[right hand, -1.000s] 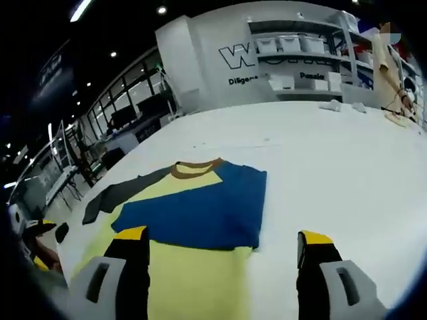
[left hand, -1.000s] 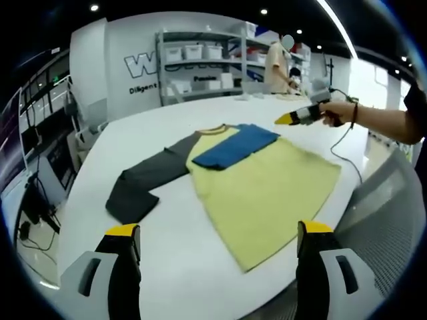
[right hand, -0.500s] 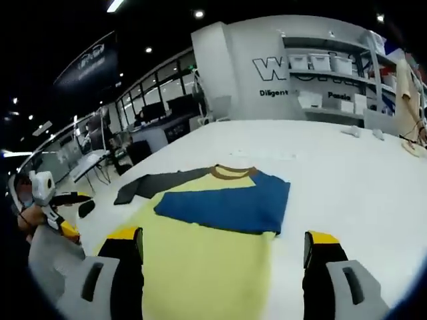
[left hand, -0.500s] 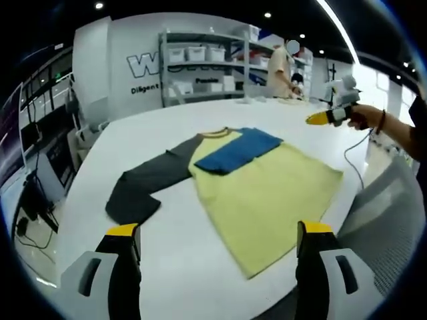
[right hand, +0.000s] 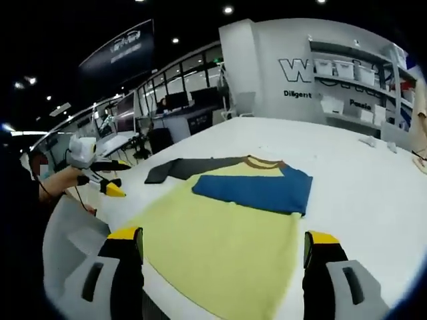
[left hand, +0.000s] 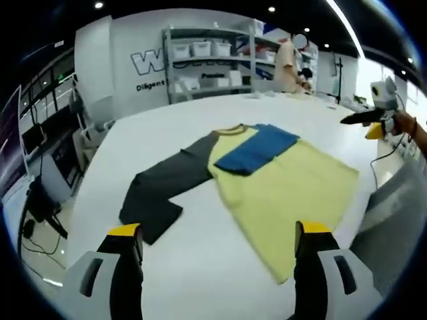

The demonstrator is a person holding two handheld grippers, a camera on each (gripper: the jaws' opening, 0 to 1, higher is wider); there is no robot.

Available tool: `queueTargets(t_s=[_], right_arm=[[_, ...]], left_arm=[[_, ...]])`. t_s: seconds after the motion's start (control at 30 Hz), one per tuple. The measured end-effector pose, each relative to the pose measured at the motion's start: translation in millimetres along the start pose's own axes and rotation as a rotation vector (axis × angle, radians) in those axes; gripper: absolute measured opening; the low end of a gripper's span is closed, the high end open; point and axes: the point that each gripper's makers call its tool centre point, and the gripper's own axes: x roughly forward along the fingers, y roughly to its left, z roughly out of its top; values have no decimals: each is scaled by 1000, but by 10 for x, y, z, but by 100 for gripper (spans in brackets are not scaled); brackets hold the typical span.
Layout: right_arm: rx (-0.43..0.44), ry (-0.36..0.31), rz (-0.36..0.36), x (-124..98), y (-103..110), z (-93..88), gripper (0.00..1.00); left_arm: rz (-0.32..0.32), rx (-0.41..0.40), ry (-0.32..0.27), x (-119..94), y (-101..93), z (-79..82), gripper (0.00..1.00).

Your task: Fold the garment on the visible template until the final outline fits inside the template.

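A yellow shirt (left hand: 287, 190) lies flat on the white table (left hand: 200, 267), with a brown collar, a blue sleeve (left hand: 257, 148) folded over its chest and a dark grey sleeve (left hand: 157, 193) stretched out to the left. The same shirt (right hand: 227, 240) with its blue sleeve (right hand: 257, 192) and grey sleeve (right hand: 187, 168) shows in the right gripper view. My left gripper (left hand: 210, 240) hangs open above the table's near edge, empty. My right gripper (right hand: 220, 247) is open over the shirt's hem, and it appears at the far right (left hand: 367, 120) in a hand.
Shelving with white bins (left hand: 200, 50) stands behind the table, and a person (left hand: 290, 63) works beside it. Small items (right hand: 373, 141) lie on the far part of the table. Desks and monitors (right hand: 173, 107) fill the room at the back left.
Both views have pulled back from the shirt. The right gripper has swung away toward the table's right edge. The shirt lies as before.
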Motion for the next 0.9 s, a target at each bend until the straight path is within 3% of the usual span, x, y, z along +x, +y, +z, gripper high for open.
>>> queueTargets(t_s=[0.33, 0.5, 0.67, 0.9], right_arm=[[-20, 19, 25, -74, 213, -94, 99], [-12, 16, -7, -52, 130, -109, 99], [9, 2, -16, -24, 126, -103, 99], [21, 0, -46, -20, 68, -120, 97]], left_arm=[[13, 18, 37, 171, 212, 3, 88], [38, 25, 49, 282, 352, -33, 84], [64, -27, 35, 410, 499, -37, 74], [71, -6, 51, 596, 493, -41, 64]])
